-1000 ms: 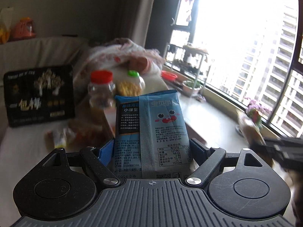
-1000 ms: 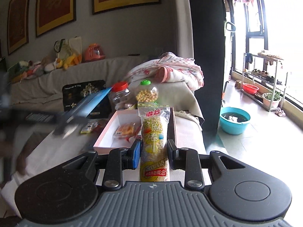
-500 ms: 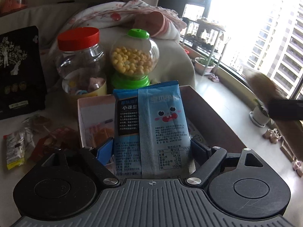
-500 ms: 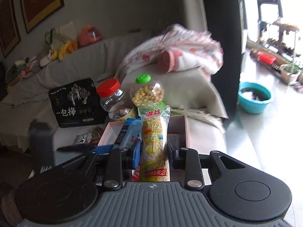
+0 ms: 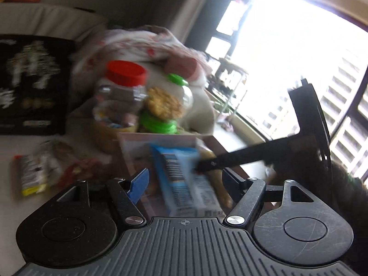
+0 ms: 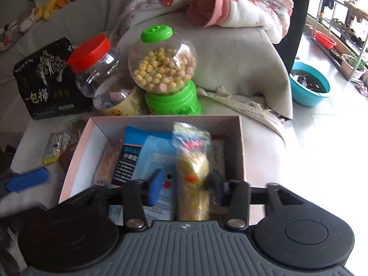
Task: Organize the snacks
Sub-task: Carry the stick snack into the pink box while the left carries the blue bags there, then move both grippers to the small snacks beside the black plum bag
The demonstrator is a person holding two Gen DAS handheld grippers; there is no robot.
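Left claw (image 5: 185, 181): dark grey ribbed housing, centre crosshair mark, two round black discs with scratches, black linkage arms on silver screws, blue pads (image 5: 138, 182) on the fingers. Right claw (image 6: 184, 184): same build, ribbed grey body, crosshair, black discs, silver screws, blue pad (image 6: 156, 186). Seen from the left wrist view: thin black arms, black body.

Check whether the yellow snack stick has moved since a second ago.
Yes. The yellow snack stick went from short of the pink box to over its inside.
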